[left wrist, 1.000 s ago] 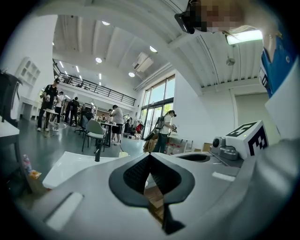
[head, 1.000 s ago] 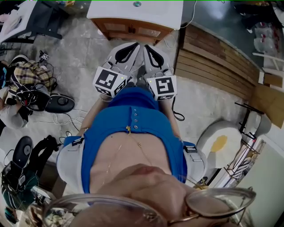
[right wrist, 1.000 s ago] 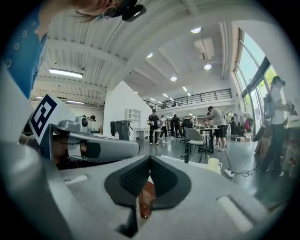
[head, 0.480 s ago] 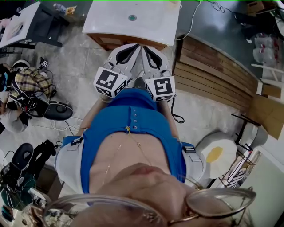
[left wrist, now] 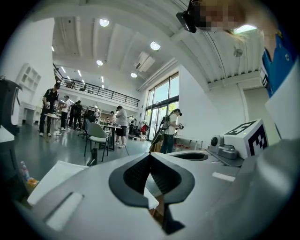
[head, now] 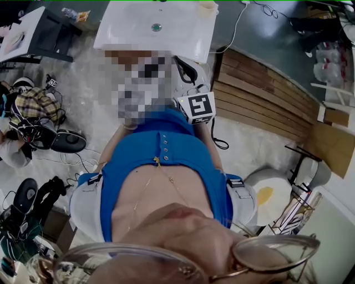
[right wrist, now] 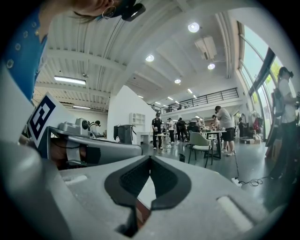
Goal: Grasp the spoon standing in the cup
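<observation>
Grey left tool (left wrist: 150,157) is held at the near edge of the white counter (head: 133,28), jaws shut tip to tip w/ nothing between. Right tool (right wrist: 150,159) at same edge, jaws shut & empty. Pale cup (head: 207,6) sits at counter's far right corner; spoon too small to make out

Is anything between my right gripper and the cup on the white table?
Nothing visible. Only bare white table lies between the right gripper and the cup at its far right corner. The spoon itself can't be made out.
</observation>
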The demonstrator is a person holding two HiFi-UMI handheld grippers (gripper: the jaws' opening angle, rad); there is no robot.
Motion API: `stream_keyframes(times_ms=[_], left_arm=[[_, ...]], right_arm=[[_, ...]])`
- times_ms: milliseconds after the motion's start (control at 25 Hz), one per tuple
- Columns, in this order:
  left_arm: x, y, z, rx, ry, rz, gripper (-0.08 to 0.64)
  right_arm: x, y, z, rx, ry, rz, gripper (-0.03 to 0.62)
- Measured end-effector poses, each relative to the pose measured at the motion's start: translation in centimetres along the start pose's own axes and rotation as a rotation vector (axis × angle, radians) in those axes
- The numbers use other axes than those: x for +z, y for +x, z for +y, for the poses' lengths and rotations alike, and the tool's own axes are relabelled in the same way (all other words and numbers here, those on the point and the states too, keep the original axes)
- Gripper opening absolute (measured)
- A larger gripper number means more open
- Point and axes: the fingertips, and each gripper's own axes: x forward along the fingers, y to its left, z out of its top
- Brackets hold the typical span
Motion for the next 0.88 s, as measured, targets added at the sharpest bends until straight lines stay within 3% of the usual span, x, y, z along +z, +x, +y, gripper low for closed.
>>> stream_keyframes(times_ms=[560,880], left_arm=[[-0.1,4.8,-0.7,0.035,0.008,-0.004,0.0],[-0.9,4.3,0.2,0.087,0.0,0.015,0.0]], right_arm=[[-0.5,-0.1,-5.0,0.03,-0.002,0.0,0.002],[-0.9,0.8,-4.6,0.077,-0.001,-0.001,0.002]])
